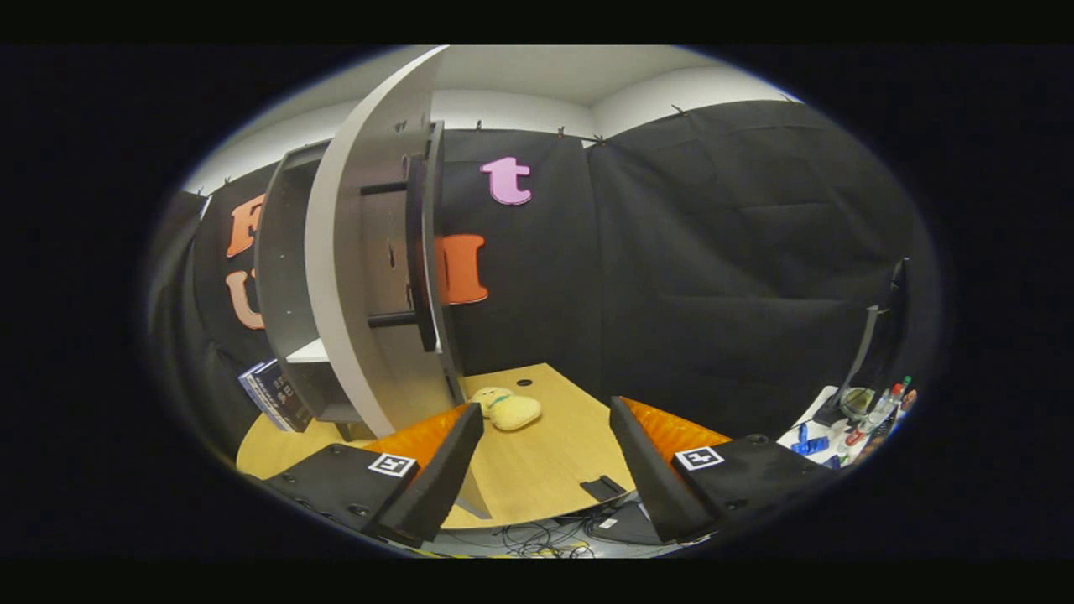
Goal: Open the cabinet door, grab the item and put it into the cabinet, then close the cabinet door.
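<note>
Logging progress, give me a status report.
Gripper open, empty. Cabinet door open. Plush toy on table just ahead. Nothing between.

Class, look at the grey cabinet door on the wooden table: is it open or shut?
Open. The grey cabinet door stands swung out edge-on toward the open gripper, leaving the cabinet's shelves exposed behind it.

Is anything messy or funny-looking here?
Nothing is broken or spilled. The cabinet door stands open, and the plush toy lies on the table just beyond the open gripper, not yet in the cabinet.
</note>
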The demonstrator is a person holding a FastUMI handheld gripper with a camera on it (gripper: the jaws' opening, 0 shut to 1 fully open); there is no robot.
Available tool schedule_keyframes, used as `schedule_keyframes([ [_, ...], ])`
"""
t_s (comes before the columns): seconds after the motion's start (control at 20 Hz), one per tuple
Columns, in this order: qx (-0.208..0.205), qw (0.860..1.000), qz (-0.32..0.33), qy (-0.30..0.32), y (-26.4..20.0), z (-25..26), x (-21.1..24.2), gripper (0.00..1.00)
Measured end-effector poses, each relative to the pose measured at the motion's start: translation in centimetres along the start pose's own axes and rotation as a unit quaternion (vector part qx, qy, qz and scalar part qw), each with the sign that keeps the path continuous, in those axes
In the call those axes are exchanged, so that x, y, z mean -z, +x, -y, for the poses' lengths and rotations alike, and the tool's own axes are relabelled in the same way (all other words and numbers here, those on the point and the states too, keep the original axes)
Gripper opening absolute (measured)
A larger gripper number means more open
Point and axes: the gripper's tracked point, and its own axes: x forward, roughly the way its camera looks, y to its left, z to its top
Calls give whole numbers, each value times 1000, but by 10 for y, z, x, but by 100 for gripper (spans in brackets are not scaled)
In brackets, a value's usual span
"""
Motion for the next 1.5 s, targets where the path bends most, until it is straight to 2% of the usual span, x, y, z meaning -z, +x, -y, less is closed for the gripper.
schedule_keyframes([
  [0.25, -9, 1000, -10, -4, 10, -9, 7, 94],
  [0.45, -36, 999, -16, 6, 9, -24, 9, 96],
  [0.75, -103, 994, -20, -9, 4, -96, 17, 96],
  [1.0, -138, 990, -25, -17, 5, -153, 23, 96],
  [1.5, -141, 989, -31, -9, 31, -226, 32, 96],
])
